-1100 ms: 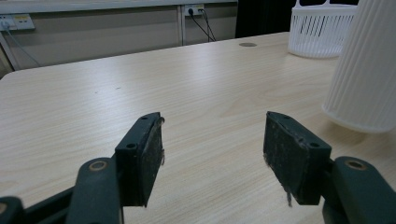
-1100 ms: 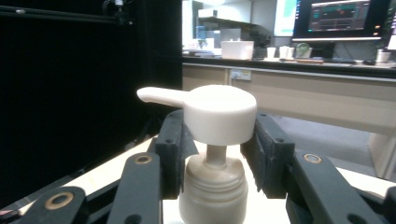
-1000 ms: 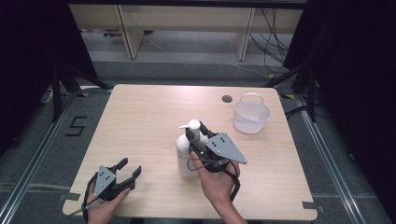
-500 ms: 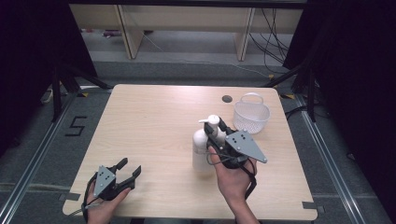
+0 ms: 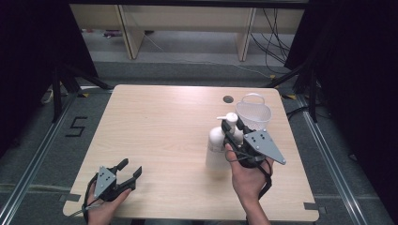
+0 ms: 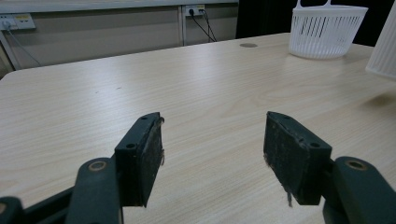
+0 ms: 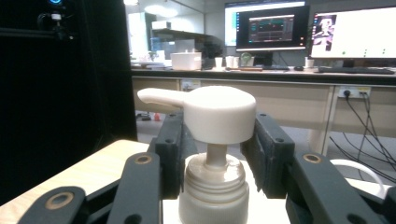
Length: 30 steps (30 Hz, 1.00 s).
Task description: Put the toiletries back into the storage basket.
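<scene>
A white pump bottle [image 5: 216, 139] hangs a little above the wooden table [image 5: 159, 126], its shadow on the wood below it. My right gripper [image 5: 231, 127] is shut on its neck just under the pump head [image 7: 219, 112], one jaw on each side. The bottle is close to the left of a white plastic basket [image 5: 253, 115] at the back right. My left gripper [image 5: 130, 167] rests open near the front left corner, with nothing between its pads [image 6: 149, 154]. The left gripper view shows the basket [image 6: 327, 30] far off and the bottle's side [image 6: 385, 46] at the right edge.
A small dark round hole [image 5: 228, 99] sits in the table top near the back edge, left of the basket. Bare wood stretches between my two grippers. Shelving and cables lie on the floor beyond the table's far edge.
My right gripper has carried the pump bottle to the right and farther back, up close to the basket. The left gripper has stayed where it was, open.
</scene>
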### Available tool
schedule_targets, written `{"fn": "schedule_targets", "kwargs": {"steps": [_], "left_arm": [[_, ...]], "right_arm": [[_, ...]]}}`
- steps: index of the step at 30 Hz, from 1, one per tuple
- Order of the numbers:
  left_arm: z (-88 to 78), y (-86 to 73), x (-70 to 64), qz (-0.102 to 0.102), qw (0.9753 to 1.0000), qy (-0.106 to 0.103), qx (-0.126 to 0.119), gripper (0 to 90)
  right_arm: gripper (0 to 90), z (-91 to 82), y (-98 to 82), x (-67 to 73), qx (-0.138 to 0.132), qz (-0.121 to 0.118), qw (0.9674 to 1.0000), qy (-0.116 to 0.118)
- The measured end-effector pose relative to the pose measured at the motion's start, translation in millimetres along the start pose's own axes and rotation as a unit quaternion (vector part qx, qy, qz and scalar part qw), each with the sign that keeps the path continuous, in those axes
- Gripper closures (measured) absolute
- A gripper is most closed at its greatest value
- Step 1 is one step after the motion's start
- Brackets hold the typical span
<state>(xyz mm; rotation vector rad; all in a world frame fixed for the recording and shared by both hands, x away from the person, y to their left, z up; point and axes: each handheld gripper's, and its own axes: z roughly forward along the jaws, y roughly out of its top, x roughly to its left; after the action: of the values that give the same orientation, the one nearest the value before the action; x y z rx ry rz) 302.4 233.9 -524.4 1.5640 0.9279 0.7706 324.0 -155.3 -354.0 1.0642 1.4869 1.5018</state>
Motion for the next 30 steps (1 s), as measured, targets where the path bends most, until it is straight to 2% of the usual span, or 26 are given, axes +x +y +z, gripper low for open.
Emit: {"fn": "schedule_targets", "kwargs": {"steps": [1, 2, 3, 4, 5, 6, 7, 13, 15, 16, 17, 18, 20, 22, 25, 26, 30], "left_arm": [[0.0, 0.0, 0.1, 0.000, 1.0000, 0.000, 0.000, 36.8], [0.1, 0.0, 0.0, 0.000, 1.0000, 0.000, 0.000, 36.8], [0.1, 0.0, -0.1, 0.000, 1.0000, 0.000, 0.000, 36.8], [0.0, 0.1, -0.1, 0.001, 1.0000, 0.000, 0.001, 36.8], [-0.2, 0.1, -0.2, 0.001, 1.0000, 0.000, 0.002, 36.8], [-0.1, 0.1, -0.2, 0.001, 1.0000, 0.000, 0.001, 36.8], [0.1, 0.0, -0.1, 0.001, 1.0000, 0.001, 0.000, 36.8], [-0.1, 0.1, -0.1, 0.001, 1.0000, 0.001, 0.001, 36.8], [-0.2, 0.0, 0.0, -0.001, 1.0000, 0.001, 0.000, 36.8], [-0.1, 0.0, 0.1, -0.001, 1.0000, 0.001, 0.000, 36.8], [-0.1, 0.0, 0.1, -0.001, 1.0000, 0.001, 0.000, 36.8], [0.0, 0.0, 0.1, 0.000, 1.0000, 0.000, 0.000, 36.8], [-0.1, 0.1, 0.0, 0.001, 1.0000, 0.000, 0.001, 36.7], [0.1, 0.0, 0.0, 0.000, 1.0000, 0.001, 0.000, 36.8], [0.0, 0.1, 0.0, 0.000, 1.0000, 0.000, 0.001, 36.8], [0.0, 0.1, 0.0, 0.001, 1.0000, 0.000, 0.001, 36.8], [0.0, 0.0, 0.1, -0.001, 1.0000, 0.000, 0.000, 36.8]], "right_arm": [[60.6, -0.5, -0.1, -2.8, -0.005, -0.008, 0.9999, -0.007], [60.6, -1.2, -0.5, -3.2, -0.002, 0.002, 1.0000, -0.006], [60.6, -1.5, -0.7, -5.9, -0.006, -0.007, 0.9999, -0.011], [60.6, -2.8, -0.9, -6.9, -0.002, -0.003, 0.9999, -0.014], [60.6, -3.5, -0.8, -9.5, -0.001, -0.008, 0.9998, -0.016], [60.6, -4.1, -1.2, -9.9, -0.001, 0.002, 0.9999, -0.017], [60.6, -4.9, -1.1, -12.7, -0.002, -0.005, 0.9998, -0.021], [60.6, -8.6, 0.4, -20.7, -0.007, 0.002, 0.9995, -0.032], [60.6, -9.3, 0.8, -25.0, -0.013, -0.007, 0.9991, -0.039], [60.6, -11.0, 1.0, -26.2, -0.007, -0.003, 0.9990, -0.043], [60.6, -10.6, 0.7, -27.1, -0.013, 0.002, 0.9990, -0.043], [60.6, -11.6, 1.2, -29.8, -0.012, -0.006, 0.9987, -0.049], [60.6, -12.4, 1.4, -33.2, -0.011, -0.008, 0.9984, -0.055], [60.6, -12.6, 1.4, -34.6, -0.013, 0.001, 0.9982, -0.059], [60.6, -12.6, 2.0, -38.8, -0.011, 0.001, 0.9978, -0.065], [60.5, -12.2, 2.2, -41.3, -0.017, -0.010, 0.9974, -0.069], [60.6, -12.3, 3.2, -45.6, -0.015, -0.001, 0.9968, -0.078]]}}
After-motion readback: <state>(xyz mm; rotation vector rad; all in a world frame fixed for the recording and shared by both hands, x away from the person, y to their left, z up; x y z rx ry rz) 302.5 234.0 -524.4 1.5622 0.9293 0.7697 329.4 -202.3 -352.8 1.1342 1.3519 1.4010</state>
